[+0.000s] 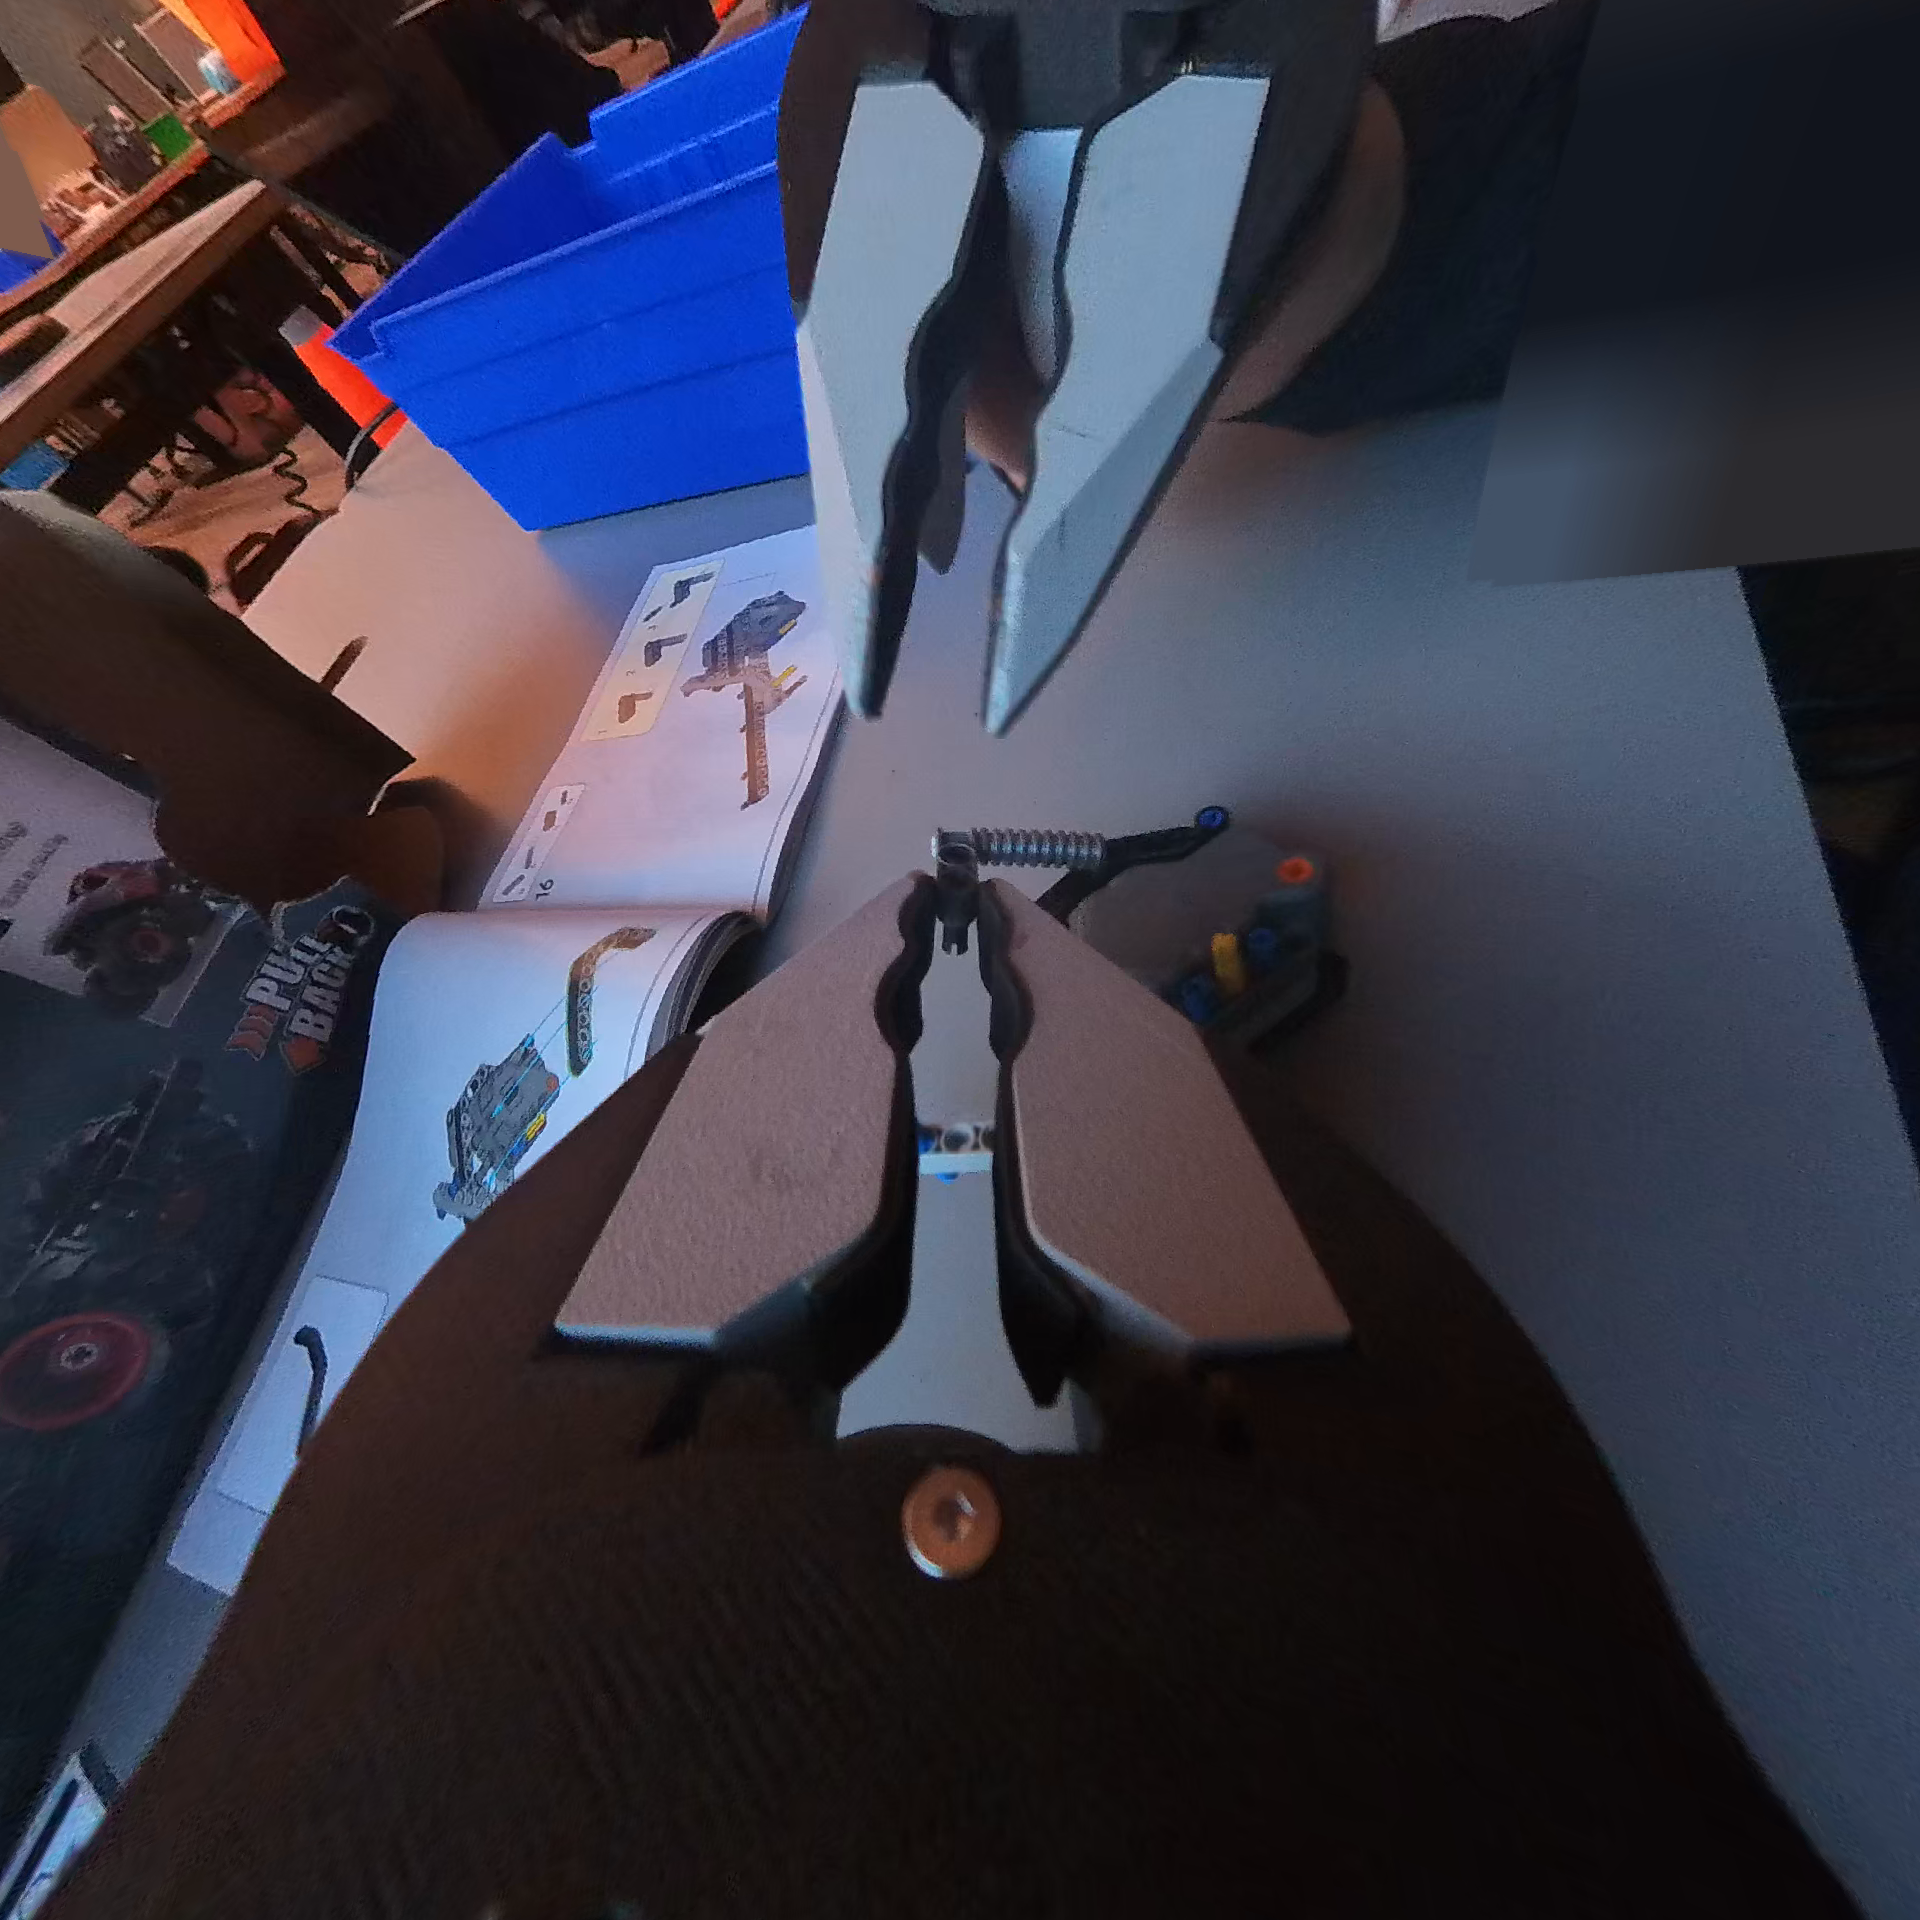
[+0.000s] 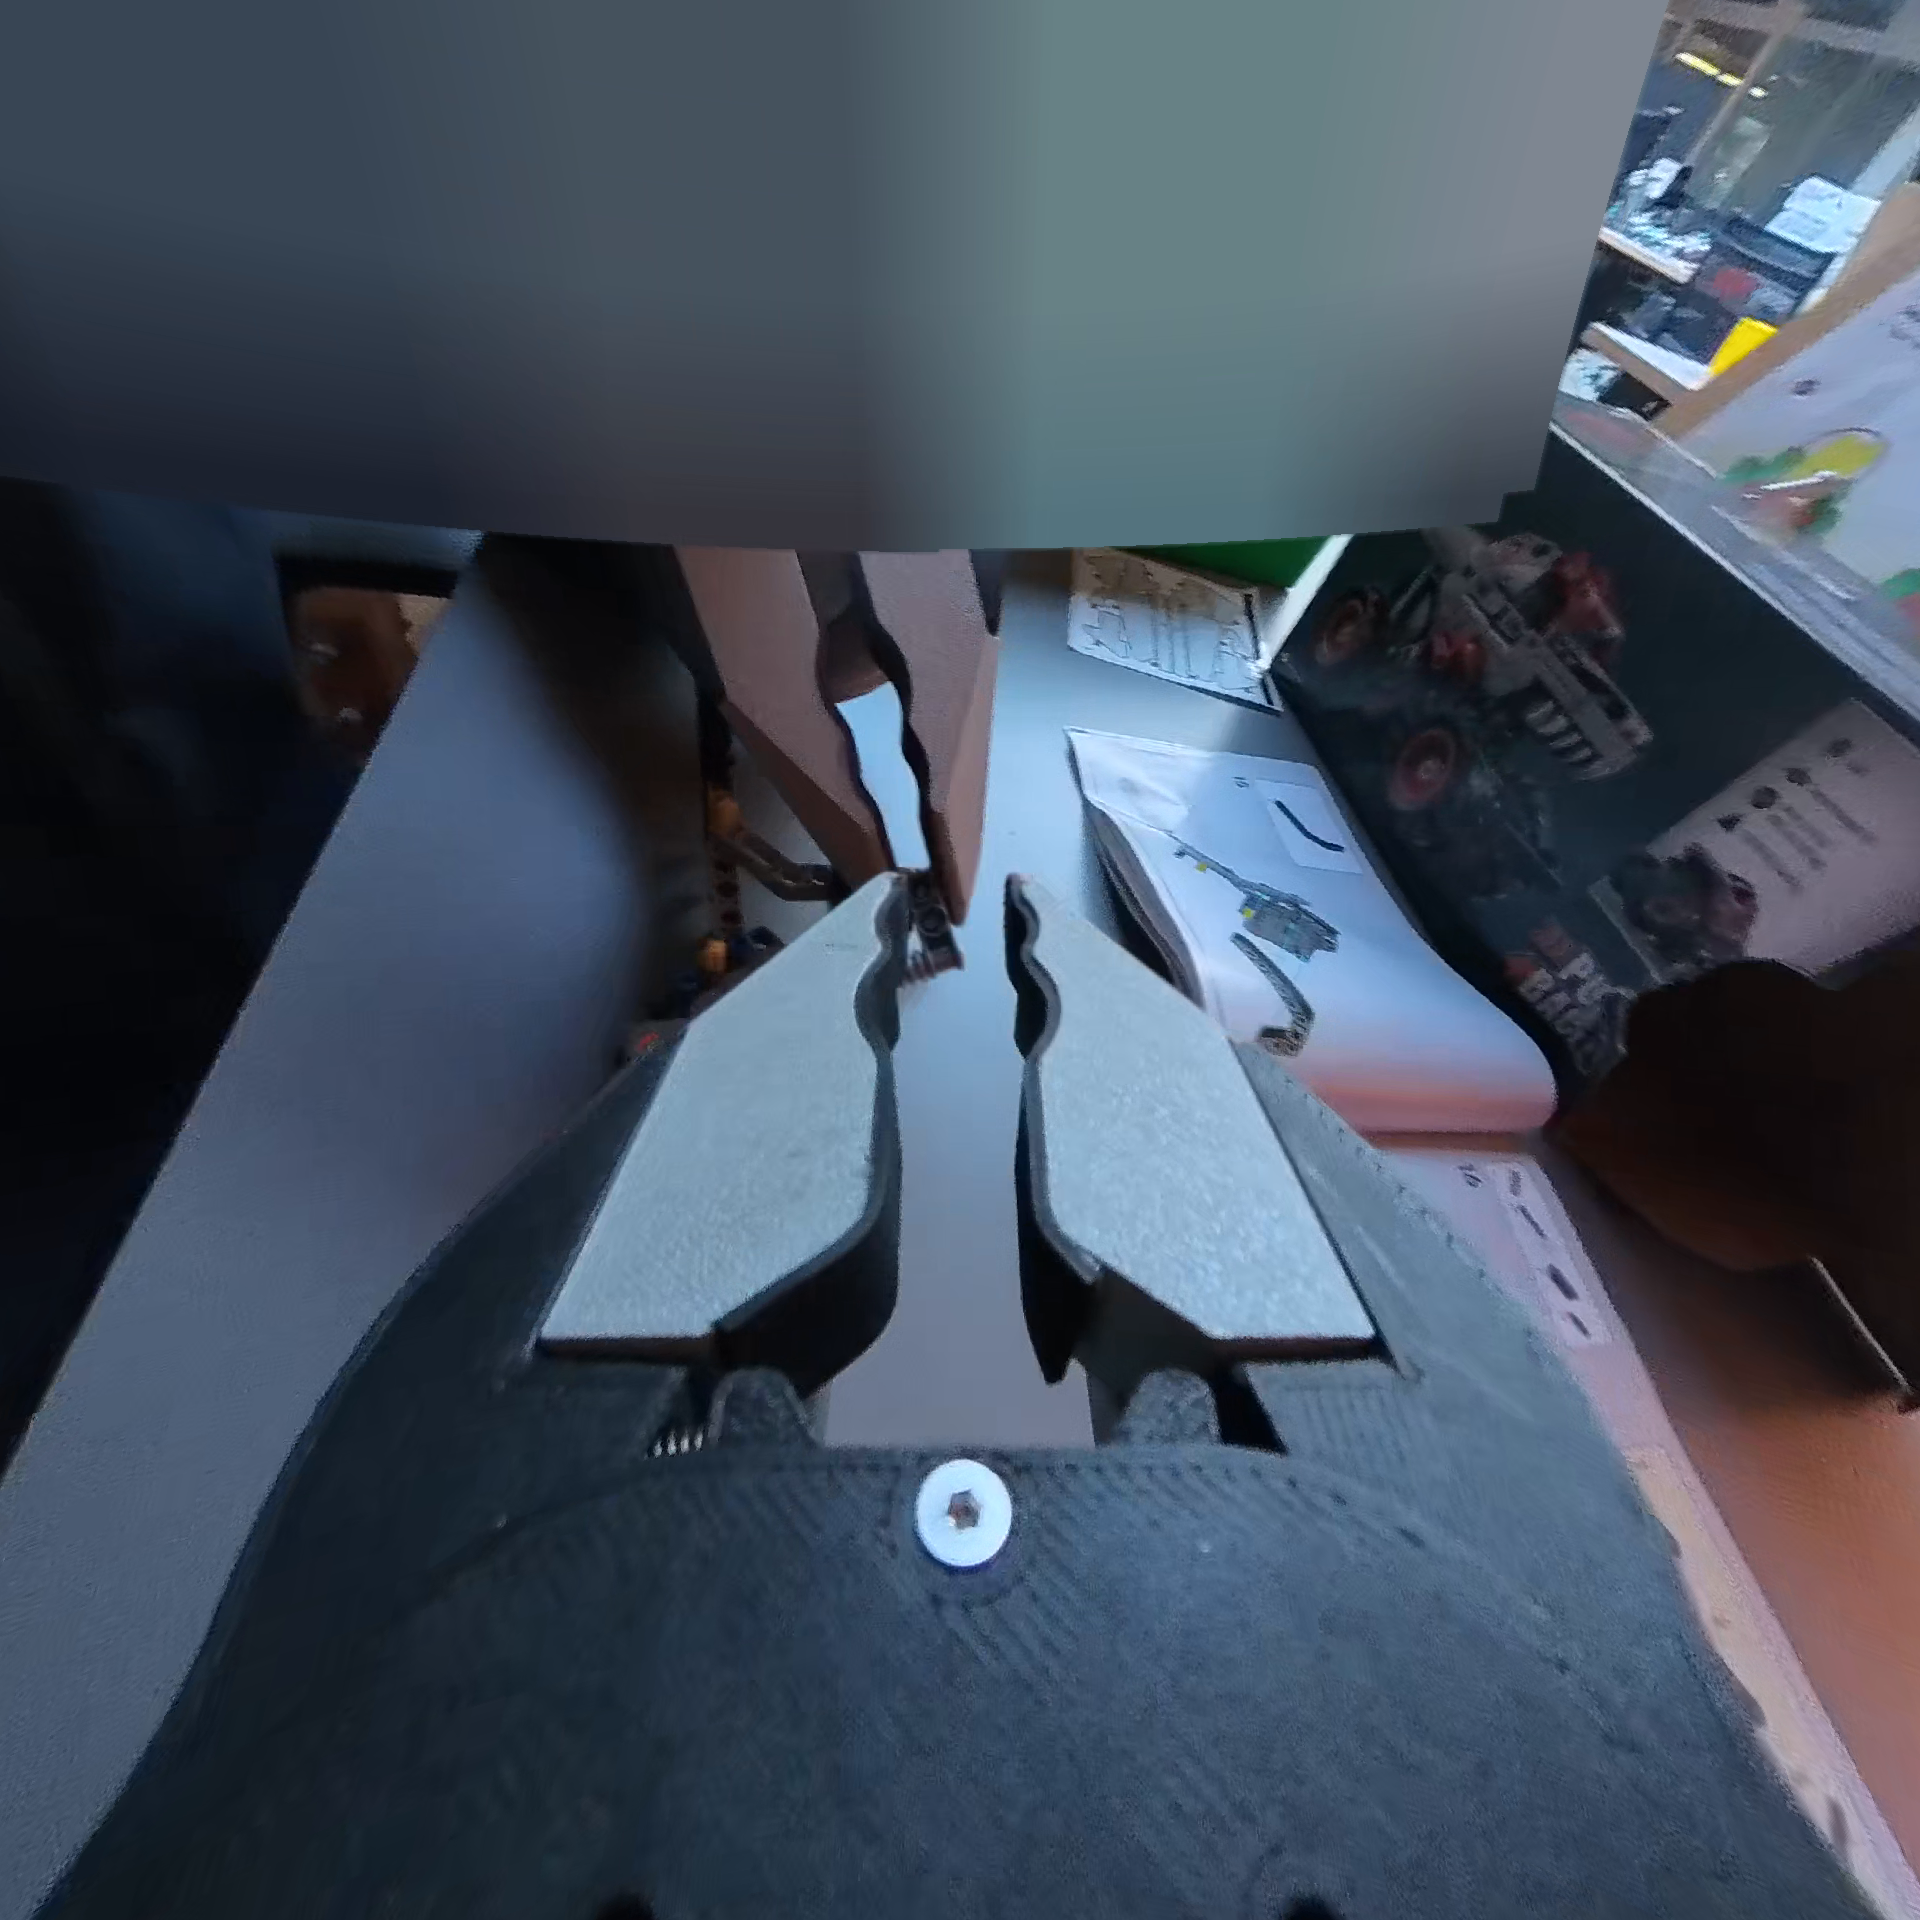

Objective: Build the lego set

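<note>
My left gripper (image 1: pixel 956 906) is shut on the black end of a small shock absorber (image 1: pixel 1034 847), a metal spring on a black rod that sticks out to the right above the grey table (image 1: pixel 1507 1039). A partly built lego assembly (image 1: pixel 1259 961) with blue, yellow and orange pins sits just right of it. My right gripper (image 1: pixel 935 717) hangs above with its jaws apart and empty. In the right wrist view my right gripper (image 2: pixel 956 902) is open, and the shock absorber (image 2: pixel 932 928) lies against its left fingertip (image 2: pixel 883 914), held by the left gripper (image 2: pixel 914 790).
An open instruction booklet (image 1: pixel 665 790) (image 2: pixel 1299 914) lies left of the work spot. The dark lego box (image 1: pixel 135 1122) (image 2: pixel 1507 727) and a brown cardboard piece (image 1: pixel 177 727) lie beyond it. Blue bins (image 1: pixel 623 312) stand at the back. A small white and blue part (image 1: pixel 956 1140) lies under my left fingers. Left and right tips are no more than a few centimetres apart.
</note>
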Available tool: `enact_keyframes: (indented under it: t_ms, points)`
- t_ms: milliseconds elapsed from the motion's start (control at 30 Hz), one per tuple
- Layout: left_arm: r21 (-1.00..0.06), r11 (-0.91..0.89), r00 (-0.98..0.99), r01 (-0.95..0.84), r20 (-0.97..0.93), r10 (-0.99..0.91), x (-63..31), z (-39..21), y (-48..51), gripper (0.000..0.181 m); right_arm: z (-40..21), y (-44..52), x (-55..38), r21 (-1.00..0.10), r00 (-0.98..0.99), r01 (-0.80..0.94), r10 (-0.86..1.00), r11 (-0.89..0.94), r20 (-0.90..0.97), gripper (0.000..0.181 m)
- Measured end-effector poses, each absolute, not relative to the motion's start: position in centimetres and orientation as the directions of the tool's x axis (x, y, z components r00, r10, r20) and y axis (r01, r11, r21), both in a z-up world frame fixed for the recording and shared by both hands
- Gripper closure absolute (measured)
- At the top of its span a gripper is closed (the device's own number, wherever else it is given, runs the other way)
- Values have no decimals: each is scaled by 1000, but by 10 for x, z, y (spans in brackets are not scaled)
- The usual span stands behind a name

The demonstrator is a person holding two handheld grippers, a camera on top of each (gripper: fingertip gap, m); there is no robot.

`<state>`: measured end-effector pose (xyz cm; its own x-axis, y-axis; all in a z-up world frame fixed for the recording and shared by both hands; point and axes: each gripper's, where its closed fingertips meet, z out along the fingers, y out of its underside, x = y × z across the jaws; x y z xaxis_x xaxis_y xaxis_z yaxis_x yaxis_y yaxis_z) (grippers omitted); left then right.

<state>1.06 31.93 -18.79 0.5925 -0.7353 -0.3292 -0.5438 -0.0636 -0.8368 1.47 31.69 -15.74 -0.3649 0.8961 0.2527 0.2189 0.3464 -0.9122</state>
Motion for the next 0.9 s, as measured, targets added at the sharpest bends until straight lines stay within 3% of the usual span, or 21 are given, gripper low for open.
enact_keyframes:
  t_ms: [400, 633, 733, 900]
  points:
    - [-856, -70, 585, -512, -288, -758, 18, -183, 314, 176, -178, 309, 10, -851, -401, 287, 862, 439, 310, 175]
    - [-905, -121, 580, -408, -154, -800, 24, -181, 311, 176, -177, 308, 16, -874, -439, 313, 873, 372, 214, 175]
    - [-902, -139, 555, -410, -126, -822, 26, -188, 309, 176, -179, 312, 18, -868, -433, 326, 875, 376, 216, 165]
    - [-880, -144, 564, -453, -157, -811, 18, -193, 313, 176, -175, 322, 17, -897, -393, 346, 911, 274, 126, 173]
